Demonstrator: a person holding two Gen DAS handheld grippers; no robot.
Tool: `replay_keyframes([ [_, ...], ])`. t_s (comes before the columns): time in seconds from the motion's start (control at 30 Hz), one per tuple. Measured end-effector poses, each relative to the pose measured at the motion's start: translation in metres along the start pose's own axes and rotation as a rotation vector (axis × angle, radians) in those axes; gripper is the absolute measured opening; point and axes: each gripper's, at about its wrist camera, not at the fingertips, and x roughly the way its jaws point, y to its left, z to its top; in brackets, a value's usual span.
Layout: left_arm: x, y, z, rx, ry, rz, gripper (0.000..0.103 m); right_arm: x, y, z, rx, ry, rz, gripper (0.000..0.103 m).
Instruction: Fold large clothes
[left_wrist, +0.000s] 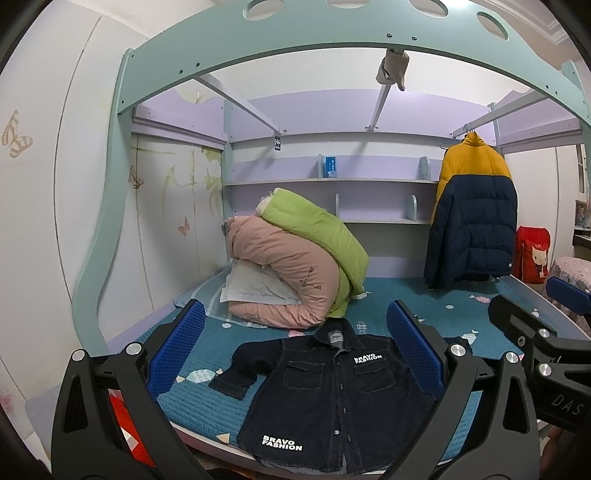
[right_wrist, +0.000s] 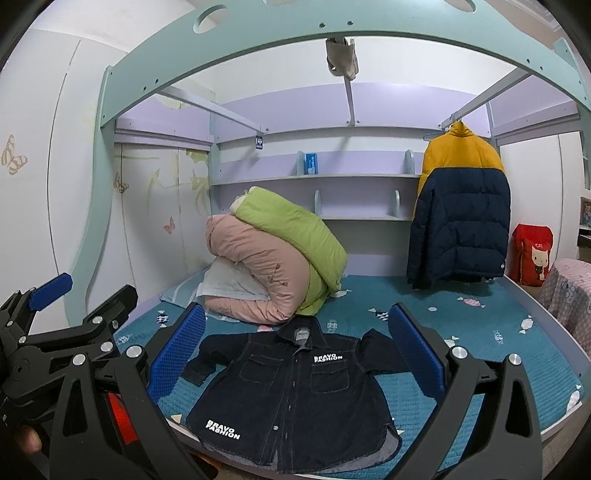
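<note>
1. Nearest the lens, my left gripper (left_wrist: 295, 347) stands with its blue ribbed pads wide apart and nothing between them, hovering above the near edge of the bed.
2. Left to right across the teal quilted bedspread (right_wrist: 480, 332): a pink and green rolled duvet pile (right_wrist: 273, 254), then the dark denim button-up jacket with white "BRAVO FASHION" lettering (right_wrist: 291, 387), then a yellow and navy puffer coat (right_wrist: 461, 214) hanging at the far right.
3. The right gripper (right_wrist: 297, 350) is likewise spread and empty.
4. The jacket lies face up and buttoned at the near bed edge, hem overhanging slightly. Its long axis runs away from me, collar at the far end. Both sleeves are bent.
5. Judgement: folding has not begun. I should straighten each sleeve first, then pinch shoulder and hem together, so that the side folds land parallel to the button line.
</note>
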Motion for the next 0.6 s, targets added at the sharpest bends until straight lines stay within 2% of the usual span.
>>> replay_keyframes([
  [0.37,0.026,0.003,-0.008,0.004,0.047,0.002,0.099,0.027,0.002,-0.009,0.004,0.058,0.012,0.096],
  [0.6,0.061,0.003,-0.02,0.001,0.082,0.003,0.099,0.054,0.002,-0.01,-0.042,0.075,-0.012,0.096],
])
